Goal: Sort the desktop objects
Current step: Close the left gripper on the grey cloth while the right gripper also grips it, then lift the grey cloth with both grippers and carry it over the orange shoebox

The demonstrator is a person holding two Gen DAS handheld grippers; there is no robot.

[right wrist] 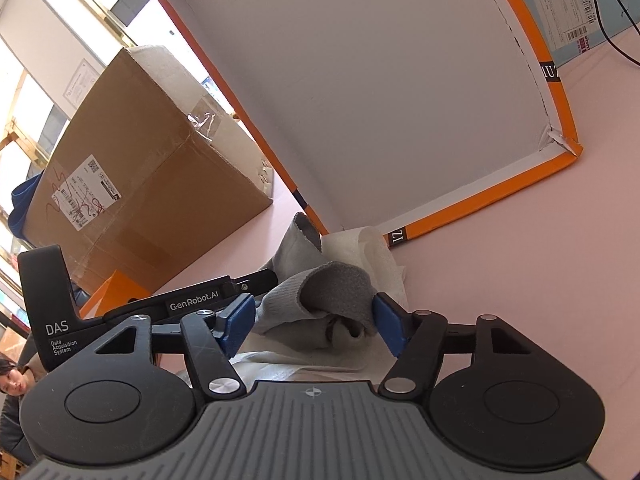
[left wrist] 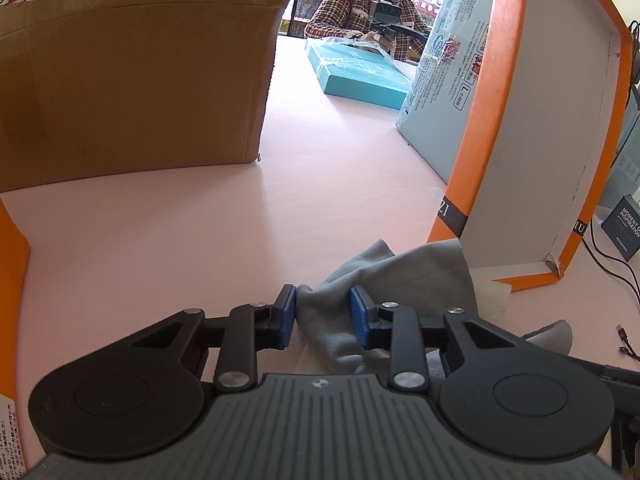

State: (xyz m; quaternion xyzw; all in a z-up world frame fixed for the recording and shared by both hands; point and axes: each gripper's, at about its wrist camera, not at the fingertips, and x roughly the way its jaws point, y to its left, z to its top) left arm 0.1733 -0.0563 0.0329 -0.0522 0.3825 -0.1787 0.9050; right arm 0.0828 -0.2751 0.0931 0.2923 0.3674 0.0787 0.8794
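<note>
A grey cloth (left wrist: 400, 280) lies bunched on the pink table (left wrist: 200, 232), over a sheet of white tissue (right wrist: 360, 244). My left gripper (left wrist: 323, 316) has its blue pads pressed on a thick fold of the cloth. In the right wrist view that fold stands raised, and the left gripper's black body (right wrist: 192, 304) reaches in from the left. My right gripper (right wrist: 314, 326) is spread wide around a rolled end of the grey cloth (right wrist: 336, 292), whose sides lie close to both pads. An orange box lid (left wrist: 532, 128) with a white inside stands tilted just behind the cloth.
A big cardboard box (left wrist: 132, 80) stands at the far left. A teal box (left wrist: 356, 72) and a plastic-wrapped pack (left wrist: 444, 68) lie farther back, where a seated person (left wrist: 372, 4) holds a device. Cables (left wrist: 616, 256) and a dark booklet (left wrist: 624, 228) are at the right.
</note>
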